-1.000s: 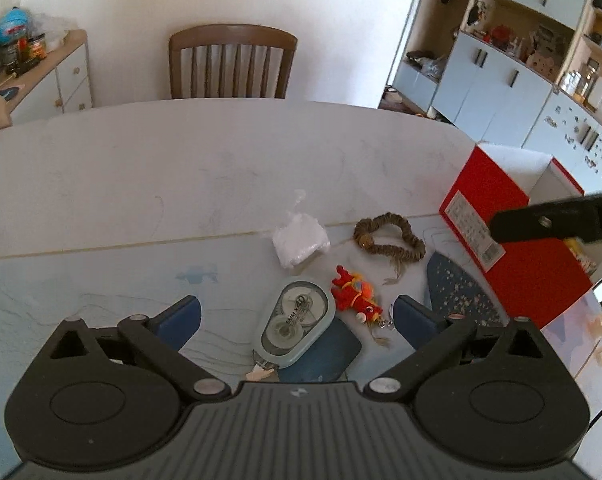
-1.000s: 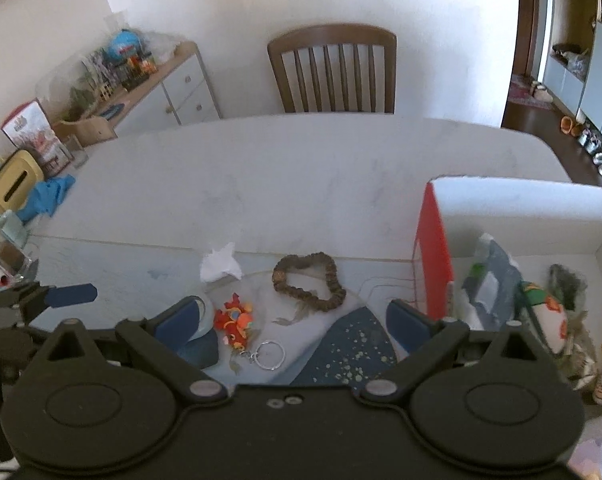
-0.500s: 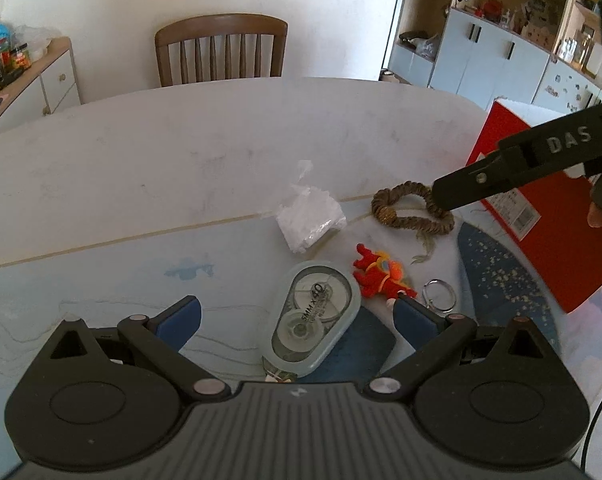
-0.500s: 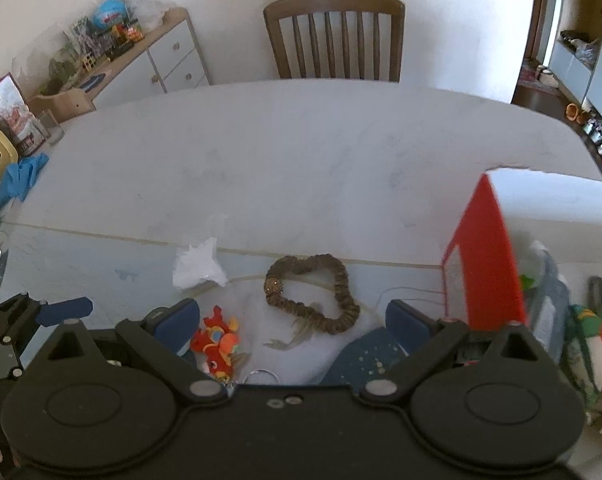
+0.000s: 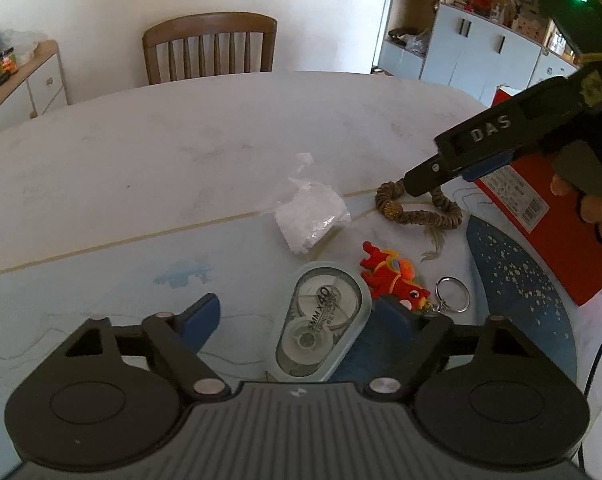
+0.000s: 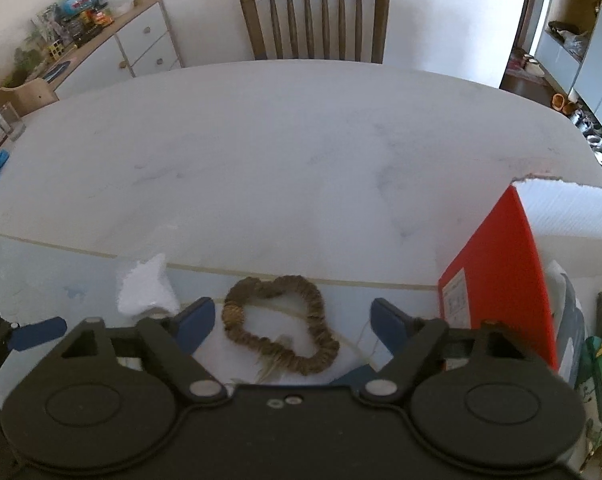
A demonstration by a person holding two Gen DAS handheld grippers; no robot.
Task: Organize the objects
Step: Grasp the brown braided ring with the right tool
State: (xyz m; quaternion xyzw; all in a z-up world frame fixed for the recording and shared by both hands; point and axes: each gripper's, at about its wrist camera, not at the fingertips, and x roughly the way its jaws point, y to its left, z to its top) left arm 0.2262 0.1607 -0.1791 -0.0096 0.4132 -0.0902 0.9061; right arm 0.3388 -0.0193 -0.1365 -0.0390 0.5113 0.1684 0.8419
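A translucent pale-blue correction-tape dispenser (image 5: pixel 323 322) lies flat on the white marble table (image 5: pixel 181 152), between the blue pads of the left tool (image 5: pixel 301 314). Its right edge sits against the right pad, while the left pad stands clear of it; the jaws are closing and do not yet press on both sides. Just right of the dispenser lies a red and orange plush keychain (image 5: pixel 393 276) with a metal ring (image 5: pixel 453 299). Beyond it lies a crumpled white plastic wrapper (image 5: pixel 313 220).

Farther right, a brown woven cord bracelet (image 6: pixel 281 332) lies in a loose loop on the table, between the blue pads of the right tool (image 6: pixel 291 322). Neither pad touches it, and these jaws are closing too. In the left wrist view the right tool's black finger hangs just over the bracelet, with a hand (image 5: pixel 597 208) gripping its handle.

A red cardboard box (image 6: pixel 501 280) with white inner walls stands at the right, holding several packets. A brown wooden chair (image 6: pixel 315 16) stands at the table's far side.
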